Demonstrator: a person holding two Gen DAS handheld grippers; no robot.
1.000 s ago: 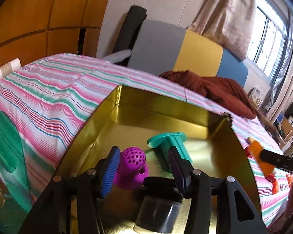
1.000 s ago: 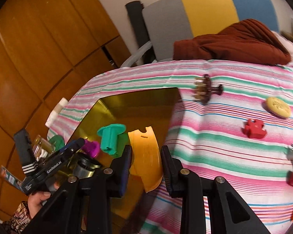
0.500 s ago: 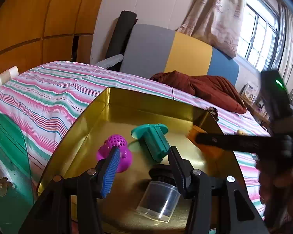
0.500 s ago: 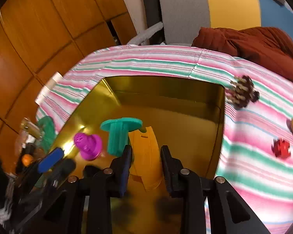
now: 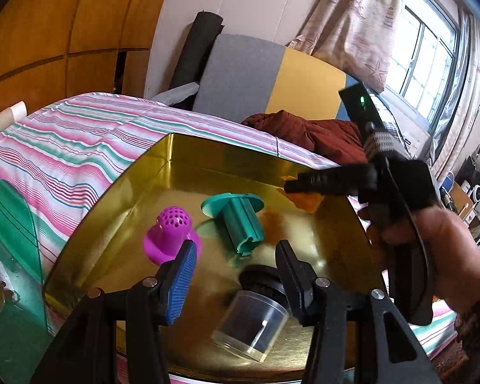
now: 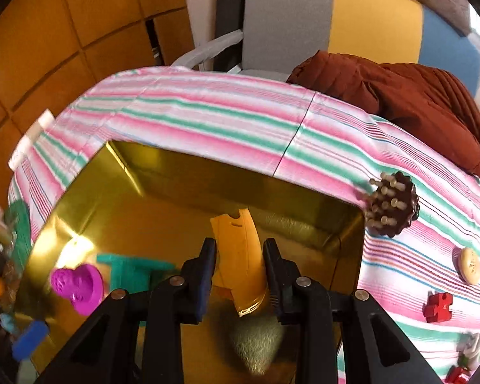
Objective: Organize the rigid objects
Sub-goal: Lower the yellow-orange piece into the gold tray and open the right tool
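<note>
A gold tray (image 5: pixel 188 166) (image 6: pixel 182 172) sits on a striped cloth. In it lie a purple perforated piece (image 5: pixel 171 235) (image 6: pixel 78 286), a teal flanged piece (image 5: pixel 236 216) (image 6: pixel 131 270) and a clear cup with a black lid (image 5: pixel 256 316). My left gripper (image 5: pixel 235 265) is open and empty above the cup. My right gripper (image 6: pixel 240 262) is shut on an orange curved piece (image 6: pixel 240 256) and holds it over the tray's right part. In the left wrist view the right gripper (image 5: pixel 291 187) reaches in from the right with the orange piece (image 5: pixel 305 201).
On the cloth right of the tray lie a brown spiked brush (image 6: pixel 392 206), a cream oval disc (image 6: pixel 470 267), a red puzzle piece (image 6: pixel 436 307) and small items at the lower right edge (image 6: pixel 470 352). A brown garment (image 6: pixel 400 96) lies at the back. A green glass surface (image 5: pixel 9 224) is at the left.
My right gripper has carried the orange piece from the tray's near edge to over its inside. My left gripper has pulled back and up from the cup, still open.
</note>
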